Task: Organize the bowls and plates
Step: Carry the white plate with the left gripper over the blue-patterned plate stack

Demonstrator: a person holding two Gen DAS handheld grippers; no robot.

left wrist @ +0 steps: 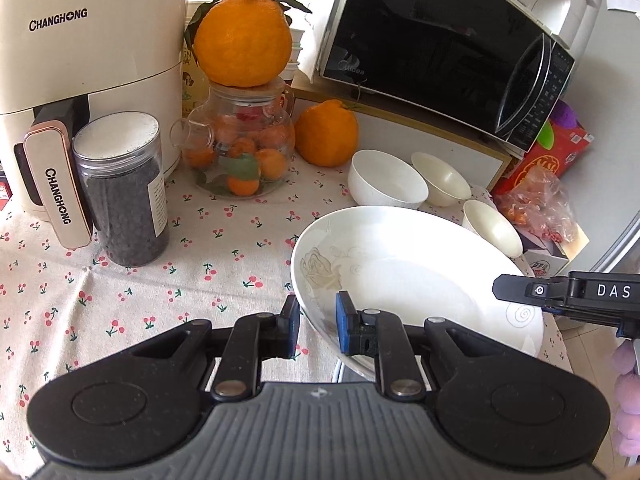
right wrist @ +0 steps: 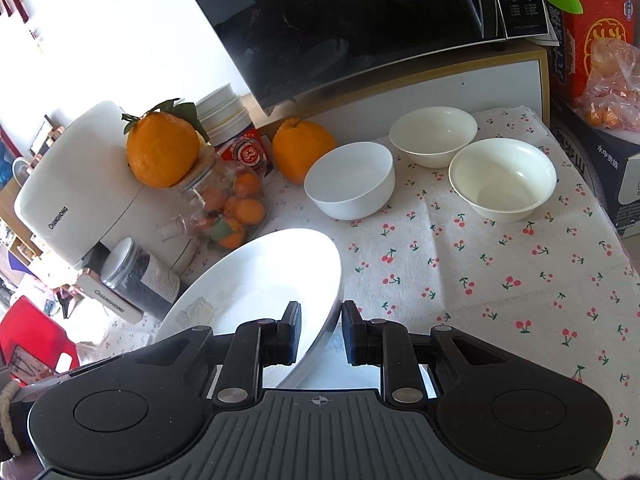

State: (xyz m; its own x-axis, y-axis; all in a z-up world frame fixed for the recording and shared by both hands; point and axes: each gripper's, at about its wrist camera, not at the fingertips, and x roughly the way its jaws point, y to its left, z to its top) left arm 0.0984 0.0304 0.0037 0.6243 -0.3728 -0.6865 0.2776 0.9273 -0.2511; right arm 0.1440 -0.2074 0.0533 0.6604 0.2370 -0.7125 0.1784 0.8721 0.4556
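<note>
Cherry-print cloth covers the bench (right wrist: 460,280); microwave (left wrist: 440,52) at the back, air fryer (left wrist: 80,80) at the left.

Step in hand: two-handed carry of the plate (left wrist: 400,272). Left hand-held gripper (left wrist: 318,328) is clamped on the plate's rim at about 8 o'clock, one pad inside and one under the lip. Right hand-held gripper (right wrist: 322,332) is clamped on the opposite rim. Plate sits tilted and, by its shadow on the cloth, appears clear of the bench.

Three bowls stand beyond it: white bowl (right wrist: 350,180), far bowl (right wrist: 434,134) at its 2 o'clock, near bowl (right wrist: 502,178) at its 3 o'clock, all apart from one another.

Next move, as judged: keep both grips level and matched, then set the plate down on open cloth, short of the bowls.

View differences: left wrist shows the plate's rose and spiral decoration and the right gripper's finger on the far rim; right wrist shows all three bowls unobstructed, the free cloth at right, and a stack of cups (right wrist: 224,112) behind the fruit.
</note>
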